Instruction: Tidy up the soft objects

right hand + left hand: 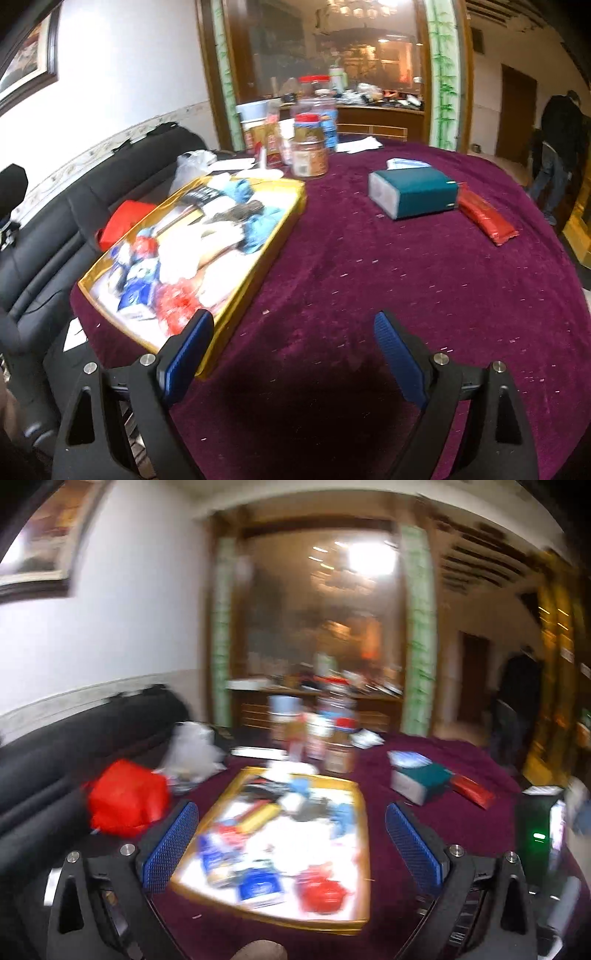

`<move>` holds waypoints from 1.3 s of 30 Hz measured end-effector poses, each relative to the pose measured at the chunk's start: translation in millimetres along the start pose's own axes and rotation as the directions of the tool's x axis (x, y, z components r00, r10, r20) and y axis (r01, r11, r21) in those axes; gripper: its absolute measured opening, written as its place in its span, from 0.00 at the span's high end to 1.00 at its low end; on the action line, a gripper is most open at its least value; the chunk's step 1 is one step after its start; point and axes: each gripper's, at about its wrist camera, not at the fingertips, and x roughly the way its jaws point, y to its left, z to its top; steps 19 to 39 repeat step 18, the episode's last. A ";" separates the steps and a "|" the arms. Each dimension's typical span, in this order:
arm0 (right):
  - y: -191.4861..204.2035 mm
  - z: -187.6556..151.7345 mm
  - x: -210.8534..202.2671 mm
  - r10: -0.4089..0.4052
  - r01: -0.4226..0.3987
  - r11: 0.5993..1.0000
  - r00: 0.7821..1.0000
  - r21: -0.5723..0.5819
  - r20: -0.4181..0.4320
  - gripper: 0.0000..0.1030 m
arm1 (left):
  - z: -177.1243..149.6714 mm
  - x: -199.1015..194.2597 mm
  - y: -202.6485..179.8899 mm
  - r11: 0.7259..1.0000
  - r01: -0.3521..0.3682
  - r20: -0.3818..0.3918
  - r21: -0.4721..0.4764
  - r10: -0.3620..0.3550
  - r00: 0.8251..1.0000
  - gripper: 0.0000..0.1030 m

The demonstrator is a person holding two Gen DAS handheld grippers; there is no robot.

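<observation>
Left wrist view: the left gripper (291, 834) hangs above the gold-rimmed tray (364, 849) with its jaws apart and nothing between them. The tray rests on the maroon tabletop (406, 878) and holds the soft objects (280, 834), a blurred heap of white, blue and red items. A red bag (125, 801) sits on the black sofa (55, 746) left of the tray. This view alone shows a dark device with a green light (537, 834) at the right edge.

Right wrist view: the right gripper (293, 354) is over bare cloth just right of the tray, jaws apart and empty. Sharper here are the teal box (417, 195), a red packet (487, 218) touching its right end, jars (310, 147) behind the tray, and a person (561, 140) standing far right
</observation>
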 end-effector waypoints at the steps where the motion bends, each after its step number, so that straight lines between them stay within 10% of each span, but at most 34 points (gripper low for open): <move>1: -2.6 0.9 -2.6 -0.006 0.006 1.000 1.000 -0.002 0.003 0.14 | 5.1 3.6 -5.2 1.000 0.014 -0.013 0.007 -0.014 1.000 0.01; 16: -45.6 -2.6 -5.1 0.097 -0.097 0.995 0.995 0.022 0.000 0.07 | 0.4 35.1 -40.2 0.986 -0.162 -0.139 0.046 0.167 0.976 0.01; 39: -52.7 -0.6 -8.3 0.104 -0.104 0.994 0.995 0.023 0.000 0.07 | -2.4 44.2 -44.6 0.988 -0.146 -0.198 0.051 0.153 0.968 0.01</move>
